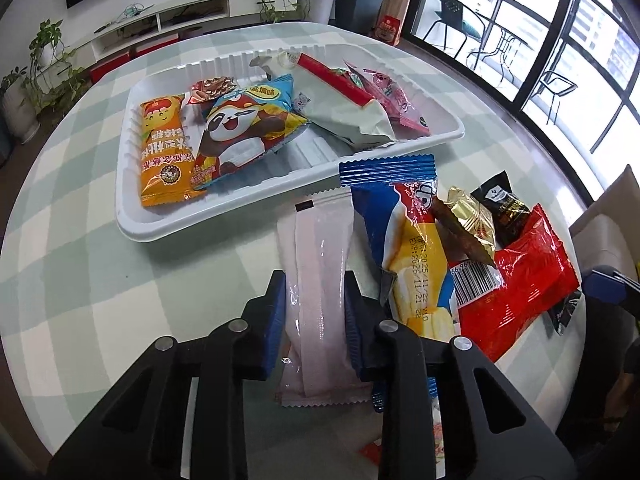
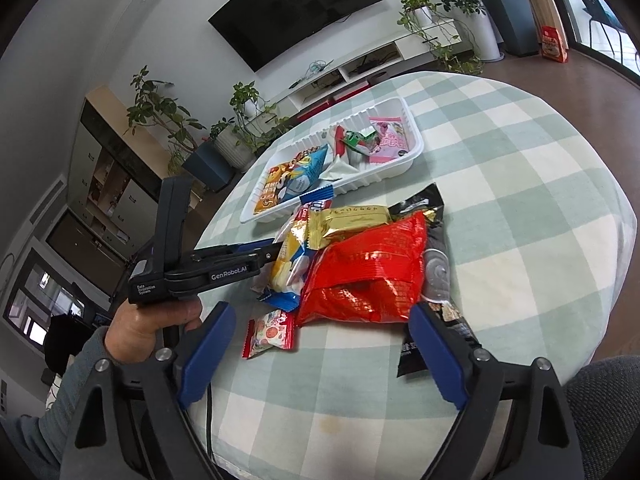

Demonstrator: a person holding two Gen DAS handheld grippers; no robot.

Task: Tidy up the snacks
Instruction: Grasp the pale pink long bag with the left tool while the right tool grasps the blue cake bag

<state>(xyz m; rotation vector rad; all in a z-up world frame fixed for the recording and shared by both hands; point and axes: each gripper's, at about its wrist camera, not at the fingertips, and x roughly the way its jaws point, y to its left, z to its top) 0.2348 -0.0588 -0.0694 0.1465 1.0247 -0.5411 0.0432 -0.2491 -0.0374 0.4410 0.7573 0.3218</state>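
White plastic, ribbed at the walls, forms the tray (image 1: 132, 216), the reference point on the green-and-cream checked tablecloth (image 1: 80, 280). Inside the tray, from its left end: an orange packet (image 1: 162, 152), a blue panda packet (image 1: 248, 128), a pale green pouch (image 1: 344, 116) with a red strip, and a pink packet (image 1: 394, 98) at the right end. Just in front of the tray's near rim lies a pale pink sachet (image 1: 320, 260); the left gripper (image 1: 314, 320) is pinching it, both blue pads pressed against its long edges. Right of the sachet, still in front of the tray, a loose pile holds a blue-and-yellow cake packet (image 1: 408, 236), a gold wrapper (image 1: 468, 220) and a large red bag (image 1: 528, 280). The right gripper (image 2: 320, 352) stands spread wide on the near side of this pile, well apart from the tray, gripping nothing; a small red sweet packet (image 2: 270, 332) lies between its pads.
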